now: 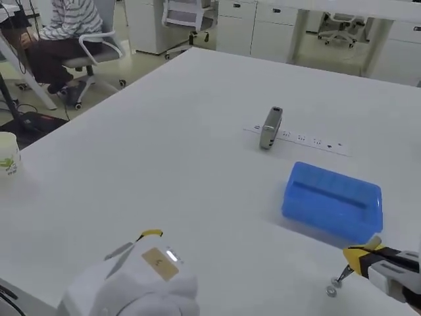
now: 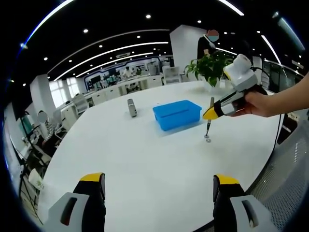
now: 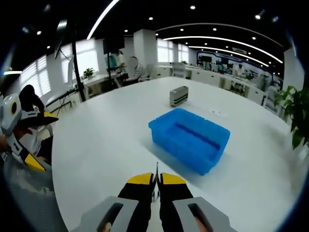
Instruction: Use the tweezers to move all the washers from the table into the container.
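Note:
A blue container [image 1: 332, 201] stands on the white table [image 1: 164, 158], right of centre. My right gripper [image 1: 360, 255] is at the lower right, just in front of the container, shut on a pair of tweezers [image 1: 345, 271] that point down at small metal washers [image 1: 333, 288] on the table. In the right gripper view the jaws of the right gripper [image 3: 155, 180] are pressed together on the tweezers [image 3: 156, 170], with the container [image 3: 189, 139] ahead. My left gripper [image 2: 157, 193] stands open with nothing between its jaws, held low at the near left [image 1: 138, 240].
A grey device [image 1: 270, 127] lies on a power strip [image 1: 309, 140] behind the container. A white cup [image 1: 6, 155] stands at the far left edge. A person sits on an office chair [image 1: 85, 59] beyond the table's left corner. A potted plant [image 2: 210, 65] is past the far side.

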{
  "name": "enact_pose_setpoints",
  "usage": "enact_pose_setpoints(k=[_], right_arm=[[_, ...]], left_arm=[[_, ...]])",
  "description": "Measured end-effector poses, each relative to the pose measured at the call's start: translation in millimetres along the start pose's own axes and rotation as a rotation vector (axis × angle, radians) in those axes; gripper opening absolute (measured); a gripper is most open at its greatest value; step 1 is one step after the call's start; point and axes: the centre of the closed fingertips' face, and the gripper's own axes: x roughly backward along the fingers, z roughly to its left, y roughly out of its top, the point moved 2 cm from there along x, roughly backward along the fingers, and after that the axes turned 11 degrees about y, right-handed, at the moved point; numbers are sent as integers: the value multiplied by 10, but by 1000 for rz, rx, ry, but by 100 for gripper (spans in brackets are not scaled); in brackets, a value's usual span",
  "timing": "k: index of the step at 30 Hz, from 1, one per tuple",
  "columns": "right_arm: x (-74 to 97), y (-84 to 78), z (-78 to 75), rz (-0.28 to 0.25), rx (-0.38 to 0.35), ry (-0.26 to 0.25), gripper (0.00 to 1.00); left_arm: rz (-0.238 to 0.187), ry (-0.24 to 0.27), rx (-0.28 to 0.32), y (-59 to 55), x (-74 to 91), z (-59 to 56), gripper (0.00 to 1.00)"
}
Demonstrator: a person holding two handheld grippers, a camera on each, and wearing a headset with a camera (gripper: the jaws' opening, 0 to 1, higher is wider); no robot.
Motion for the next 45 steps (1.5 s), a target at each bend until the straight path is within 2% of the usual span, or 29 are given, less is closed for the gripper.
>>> enact_pose_setpoints(k=[9, 15, 22, 27, 45], right_arm=[[110, 153, -29, -53, -58, 9, 0], [166, 333, -30, -73, -27, 23, 1], [154, 459, -28, -82, 5, 19, 1], [141, 604, -60, -113, 23, 1, 1], [54, 923, -234, -192, 15, -49, 1]], left_arm=[[-10, 1, -2, 15, 9, -2, 95], [-13, -4, 6, 22, 9, -10, 98], [-5, -14, -9, 10, 8, -38, 99], [-5, -12, -16, 8, 11, -43, 99], [11, -21, -33, -15, -4, -62, 98]])
